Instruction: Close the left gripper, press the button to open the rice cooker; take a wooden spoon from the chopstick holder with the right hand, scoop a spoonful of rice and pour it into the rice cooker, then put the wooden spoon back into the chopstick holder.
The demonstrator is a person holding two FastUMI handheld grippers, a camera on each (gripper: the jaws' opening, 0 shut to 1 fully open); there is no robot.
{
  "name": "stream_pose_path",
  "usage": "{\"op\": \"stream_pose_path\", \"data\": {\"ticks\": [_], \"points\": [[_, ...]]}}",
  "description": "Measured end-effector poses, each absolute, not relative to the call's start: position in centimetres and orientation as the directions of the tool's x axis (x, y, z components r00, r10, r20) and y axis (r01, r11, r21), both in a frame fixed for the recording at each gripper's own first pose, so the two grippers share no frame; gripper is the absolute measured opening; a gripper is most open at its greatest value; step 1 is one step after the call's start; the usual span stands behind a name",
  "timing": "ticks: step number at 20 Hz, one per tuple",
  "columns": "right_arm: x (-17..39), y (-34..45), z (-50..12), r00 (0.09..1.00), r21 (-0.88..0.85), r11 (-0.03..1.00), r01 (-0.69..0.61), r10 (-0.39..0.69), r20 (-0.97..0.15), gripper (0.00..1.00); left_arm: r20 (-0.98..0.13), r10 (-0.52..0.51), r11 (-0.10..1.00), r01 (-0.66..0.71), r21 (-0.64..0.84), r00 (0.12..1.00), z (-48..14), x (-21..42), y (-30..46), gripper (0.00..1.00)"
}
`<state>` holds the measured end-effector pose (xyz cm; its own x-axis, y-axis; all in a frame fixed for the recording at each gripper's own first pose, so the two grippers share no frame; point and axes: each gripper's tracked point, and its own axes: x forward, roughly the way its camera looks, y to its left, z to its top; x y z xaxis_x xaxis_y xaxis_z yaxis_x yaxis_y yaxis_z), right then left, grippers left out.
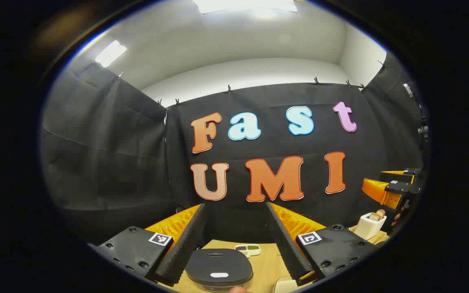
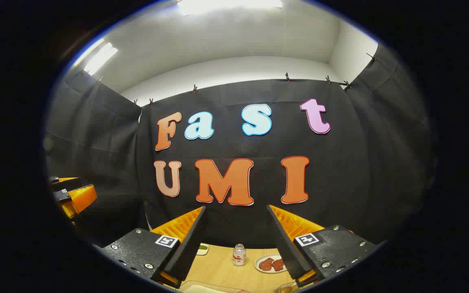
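**Rice cooker shut, both sets of fingers spread wide and empty**

Rice cooker (image 1: pixel 219 269) sits at bottom centre of the left gripper view, dark lid down, pale oval button on its front edge. It lies on the wooden worktop (image 1: pixel 265 264), seen between the left gripper (image 1: pixel 234 240) fingers but below and beyond them, not touched.

Left gripper: fingers (image 1: pixel 185 244) released, wide apart, nothing between the ribbed pads. Orange backing and black blocks w/ square markers on both sides.

Behind the cooker, a small white dish (image 1: pixel 247 248) w/ dark and green portions. Lower right of that view: white chopstick holder (image 1: pixel 369 225) on the worktop edge, w/ wooden spoon (image 1: pixel 380 213) tips poking out the top. Just above it, at the right edge, the right gripper (image 1: pixel 395 185) seen from afar, near the holder; can't tell if touching.

Right gripper view: right gripper (image 2: pixel 236 236) fingers (image 2: pixel 281 244) also released, wide gap, holding nothing. Through the gap, bottom centre: small glass jar (image 2: pixel 239 254) upright on the worktop, a white plate (image 2: pixel 259 266) w/ reddish pieces just right of it, partly hidden by the right-hand finger. Left gripper's orange body shows at the left edge, mid-height.
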<state>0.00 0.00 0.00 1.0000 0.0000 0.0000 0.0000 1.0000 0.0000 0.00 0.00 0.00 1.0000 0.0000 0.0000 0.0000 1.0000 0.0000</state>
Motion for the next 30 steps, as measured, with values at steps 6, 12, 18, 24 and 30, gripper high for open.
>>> {"op": "stream_pose_path", "data": {"ticks": [6, 12, 18, 24, 30], "points": [[0.1, 0.4, -0.2, 1.0, 0.023, 1.0, -0.006, 0.007, -0.006, 0.92, -0.004, 0.005, 1.0, -0.004, 0.015, 1.0, 0.1, -0.2, 0.2, 0.96], [0.5, 0.6, -0.2, 1.0, 0.035, 0.999, -0.015, 0.015, -0.006, 0.92, -0.018, 0.018, 1.0, -0.018, 0.007, 1.0, -0.3, -0.5, 0.7, 0.96], [0.3, 0.7, -0.4, 1.0, 0.028, 0.999, -0.023, 0.023, -0.004, 0.92, -0.017, 0.016, 1.0, -0.016, 0.013, 1.0, -0.4, -0.7, 0.3, 0.96], [0.3, 0.8, -0.6, 1.0, 0.026, 0.999, -0.026, 0.026, -0.008, 0.92, -0.019, 0.01, 1.0, -0.01, 0.015, 1.0, -0.5, -1.0, 0.1, 0.96], [0.3, 0.9, -0.9, 0.999, 0.022, 0.999, -0.03, 0.03, -0.033, 0.92, -0.038, 0.024, 0.999, -0.023, 0.029, 0.999, -1.2, -1.3, 0.3, 0.97]]}}
